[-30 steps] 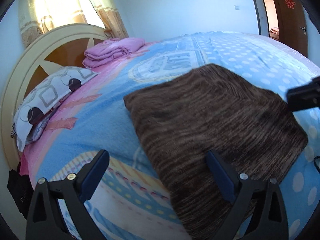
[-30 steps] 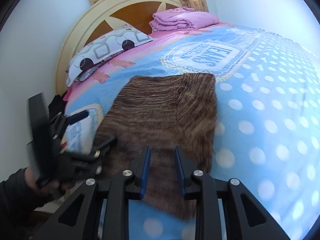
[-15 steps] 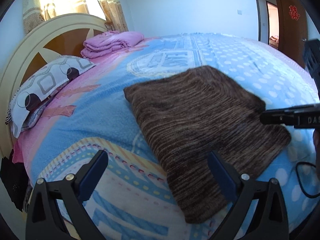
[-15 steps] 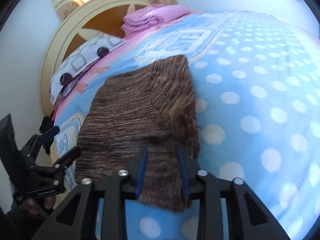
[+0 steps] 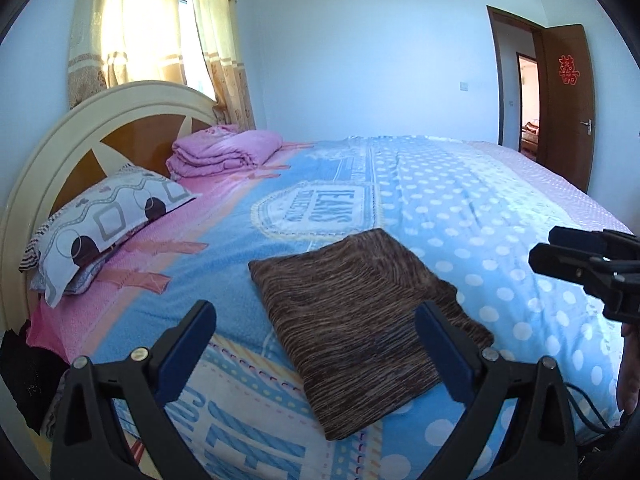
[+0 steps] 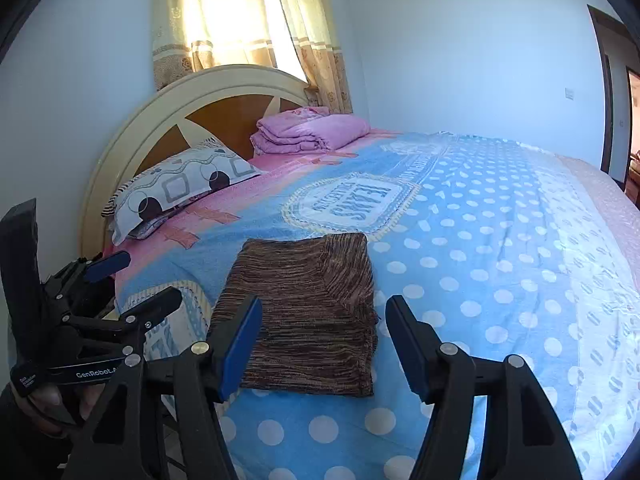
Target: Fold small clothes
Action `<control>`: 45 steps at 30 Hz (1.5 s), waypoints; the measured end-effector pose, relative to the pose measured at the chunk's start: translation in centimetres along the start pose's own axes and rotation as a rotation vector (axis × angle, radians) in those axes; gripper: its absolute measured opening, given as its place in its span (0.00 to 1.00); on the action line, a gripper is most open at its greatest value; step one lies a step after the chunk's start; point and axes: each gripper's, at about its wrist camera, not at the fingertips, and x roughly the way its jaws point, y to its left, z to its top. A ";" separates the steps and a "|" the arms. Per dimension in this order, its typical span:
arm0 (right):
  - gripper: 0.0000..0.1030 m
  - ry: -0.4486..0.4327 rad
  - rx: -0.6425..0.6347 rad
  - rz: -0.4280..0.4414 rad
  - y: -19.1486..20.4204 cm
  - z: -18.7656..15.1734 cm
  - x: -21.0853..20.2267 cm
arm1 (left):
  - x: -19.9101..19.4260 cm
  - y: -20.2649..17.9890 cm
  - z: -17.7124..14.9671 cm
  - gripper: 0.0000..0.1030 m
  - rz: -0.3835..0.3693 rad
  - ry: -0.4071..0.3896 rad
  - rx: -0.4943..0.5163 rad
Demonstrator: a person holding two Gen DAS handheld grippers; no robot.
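Observation:
A brown striped knit garment (image 5: 360,316) lies folded into a flat rectangle on the blue dotted blanket (image 5: 500,216) near the bed's front edge; it also shows in the right wrist view (image 6: 312,304). My left gripper (image 5: 316,320) is open and empty, held back above the garment's near edge. My right gripper (image 6: 324,320) is open and empty, pulled back from the garment. The left gripper also shows in the right wrist view (image 6: 132,284), and the right gripper at the left wrist view's right edge (image 5: 560,248).
A patterned pillow (image 5: 104,220) and a folded pink quilt (image 5: 224,152) lie by the cream headboard (image 5: 52,152). A curtained window is behind it. An open brown door (image 5: 564,104) is at the far right. A black cable (image 5: 588,412) hangs at the bed's edge.
My right gripper has opened and let go of the garment, then pulled back and up. My left gripper has also drawn back. The garment stays folded on the bed.

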 end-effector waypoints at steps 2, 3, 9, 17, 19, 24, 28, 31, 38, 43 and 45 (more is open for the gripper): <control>0.63 0.001 -0.005 0.003 0.3 0.0 -0.2 | -0.2 -0.2 0.1 0.99 -0.002 -0.006 0.002; 0.63 0.002 -0.006 0.002 0.4 -0.1 -0.2 | -0.4 -0.3 0.1 0.99 -0.001 -0.007 0.002; 0.63 0.003 0.001 -0.001 0.7 -0.3 -0.1 | -0.5 -0.4 0.1 0.99 0.004 -0.007 0.003; 0.63 0.009 -0.005 0.009 1.1 -0.5 -0.2 | -0.6 -0.3 -0.1 0.99 0.010 -0.002 0.002; 0.63 0.011 -0.007 0.010 1.2 -0.5 -0.2 | -0.6 -0.2 0.0 0.99 0.010 -0.004 0.001; 0.63 0.015 -0.007 0.014 1.3 -0.7 -0.2 | -0.6 -0.3 0.0 0.99 0.010 -0.002 0.002; 0.63 0.013 -0.008 0.014 1.3 -0.7 -0.3 | -0.6 -0.3 0.0 0.99 0.011 -0.002 0.002; 0.63 0.017 -0.006 0.017 1.4 -0.7 -0.3 | -0.6 -0.3 0.0 0.99 0.010 -0.002 0.003; 0.63 0.028 -0.007 0.021 1.4 -1.1 -0.1 | -0.6 -0.3 -0.1 0.99 0.011 -0.001 0.004; 0.63 0.026 -0.009 0.022 1.5 -1.2 -0.1 | -0.5 -0.3 -0.1 0.99 0.010 0.000 0.003; 0.63 0.020 -0.007 0.021 1.5 -1.2 -0.2 | -0.5 -0.3 0.0 0.99 0.010 0.001 0.002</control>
